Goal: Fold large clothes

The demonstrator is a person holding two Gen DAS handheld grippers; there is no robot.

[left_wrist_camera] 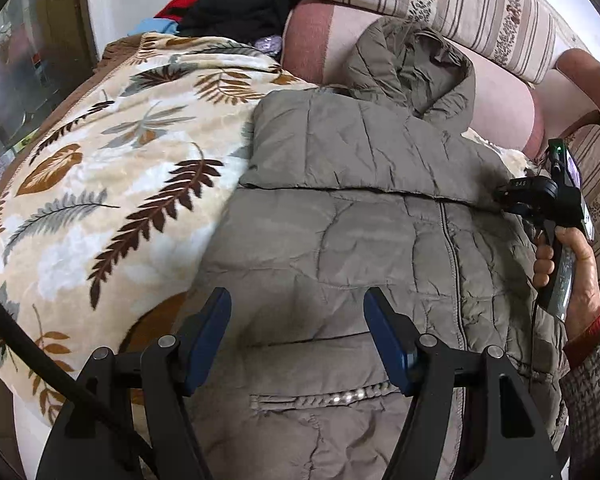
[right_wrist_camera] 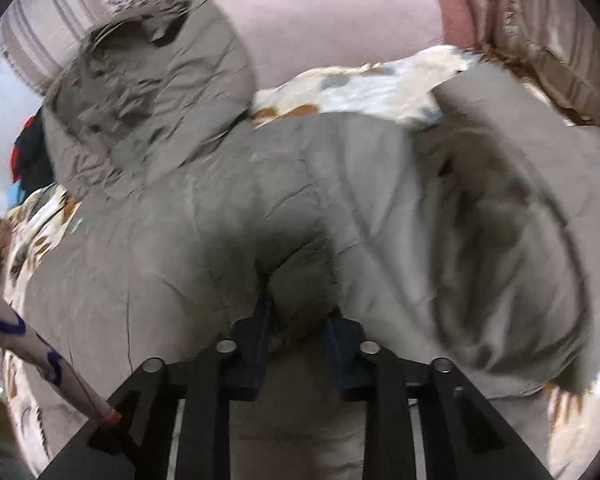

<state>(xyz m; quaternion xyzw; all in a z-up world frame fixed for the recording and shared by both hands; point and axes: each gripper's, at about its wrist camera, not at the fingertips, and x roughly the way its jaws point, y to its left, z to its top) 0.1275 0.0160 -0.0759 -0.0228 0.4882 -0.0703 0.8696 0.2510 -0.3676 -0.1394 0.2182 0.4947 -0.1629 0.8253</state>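
Observation:
A grey-olive quilted hooded jacket [left_wrist_camera: 360, 208] lies on a leaf-patterned blanket [left_wrist_camera: 100, 184], its hood [left_wrist_camera: 412, 60] leaning against a pink bolster. Its left sleeve is folded across the chest. My left gripper [left_wrist_camera: 298, 308] is open and empty, hovering over the jacket's lower front above a pocket [left_wrist_camera: 320, 398]. My right gripper [right_wrist_camera: 300, 312] is shut on a thick bunch of jacket fabric [right_wrist_camera: 300, 264]. In the left wrist view the right gripper [left_wrist_camera: 512, 196] sits at the jacket's right edge, held by a hand. The right wrist view is motion-blurred.
A pink bolster [left_wrist_camera: 496, 96] and a striped floral sofa back [left_wrist_camera: 460, 4] stand behind the jacket. A pile of red, black and blue clothes [left_wrist_camera: 228, 8] lies at the far left. A glass cabinet [left_wrist_camera: 16, 72] stands left of the blanket.

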